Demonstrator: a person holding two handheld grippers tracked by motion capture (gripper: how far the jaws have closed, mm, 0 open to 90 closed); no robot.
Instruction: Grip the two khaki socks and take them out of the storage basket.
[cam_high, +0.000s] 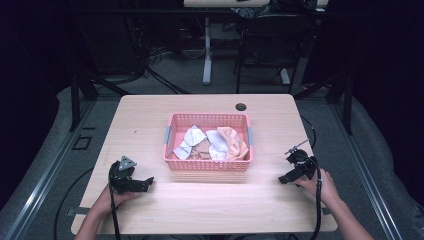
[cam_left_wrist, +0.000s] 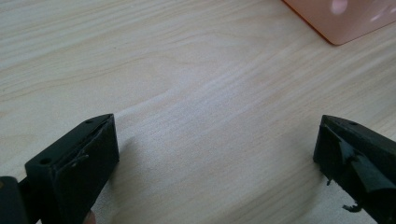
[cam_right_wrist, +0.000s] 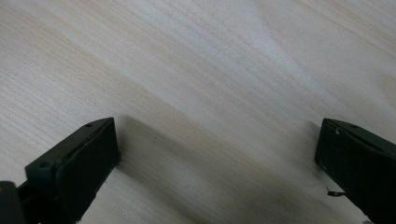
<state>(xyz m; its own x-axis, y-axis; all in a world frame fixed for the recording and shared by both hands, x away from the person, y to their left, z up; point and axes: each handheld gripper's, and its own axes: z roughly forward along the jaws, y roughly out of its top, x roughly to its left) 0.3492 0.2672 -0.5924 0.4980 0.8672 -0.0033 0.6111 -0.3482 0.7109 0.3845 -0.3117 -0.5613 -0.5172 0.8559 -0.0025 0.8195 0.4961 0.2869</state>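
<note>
Pink plastic basket (cam_high: 207, 165) sits mid-table, a bit toward the far side, with grey handle clips on its two short ends. Inside: white cloth pieces (cam_high: 192, 141) on the left and centre, a peach cloth (cam_high: 234, 143) bunched against the right wall, all loosely crumpled and overlapping; exact count of pieces can't be told. Left gripper (cam_high: 148, 184) rests low on the light wood table (cam_high: 150, 115), near the front-left corner of the basket but apart from it, jaws pointing right toward the table's middle. Grey three-cornered plate on top of it is visible. In the left gripper view its jaws stand wide apart with only bare wood grain between them, nothing held; a pink basket corner (cam_left_wrist: 348, 21) shows at upper right, well ahead of the jaw tips. Right gripper (cam_high: 284, 179) sits off the basket's front-right corner, also apart from it, jaws pointing left. Right gripper view: jaws spread wide, bare tabletop between, nothing gripped. Both hands come in from the near edge, left hand (cam_high: 112, 197) and right hand (cam_high: 322, 186) each wrapped around its gripper, cables trailing back off the table edge. Small dark round hole (cam_high: 241, 106) in the tabletop just behind the basket. Beyond the table: dark floor, desk legs and cables.
</note>
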